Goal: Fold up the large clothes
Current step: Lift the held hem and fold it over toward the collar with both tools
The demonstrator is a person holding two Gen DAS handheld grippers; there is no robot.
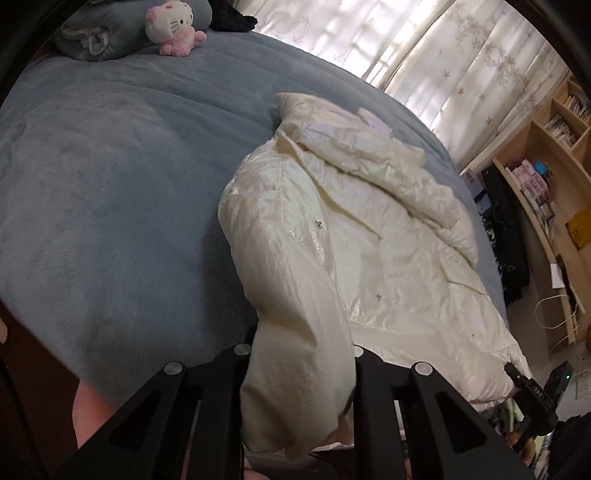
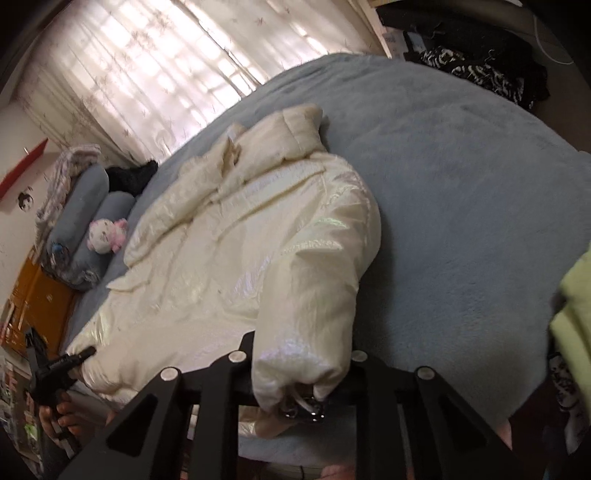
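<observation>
A cream-white puffer jacket [image 1: 369,240] lies spread on a blue-grey fleece bed cover [image 1: 110,203], collar toward the curtains. In the left wrist view a sleeve rises from the jacket into my left gripper [image 1: 301,354], whose jaws are shut on the sleeve end. In the right wrist view the same jacket [image 2: 240,240] lies on the bed cover [image 2: 461,203]. Its other sleeve is lifted, and my right gripper [image 2: 301,354] is shut on the cuff. Each gripper also shows at the jacket's hem in the other view, the right gripper [image 1: 532,391] and the left gripper [image 2: 62,365].
A pink-and-white plush toy [image 1: 173,26] and rolled blue bedding [image 2: 85,221] sit at the head of the bed. Curtains [image 2: 147,74] hang behind it. A wooden shelf [image 1: 546,184] stands by the foot. Dark clothes [image 2: 480,70] and a yellow-green cloth [image 2: 576,314] lie near the bed's edges.
</observation>
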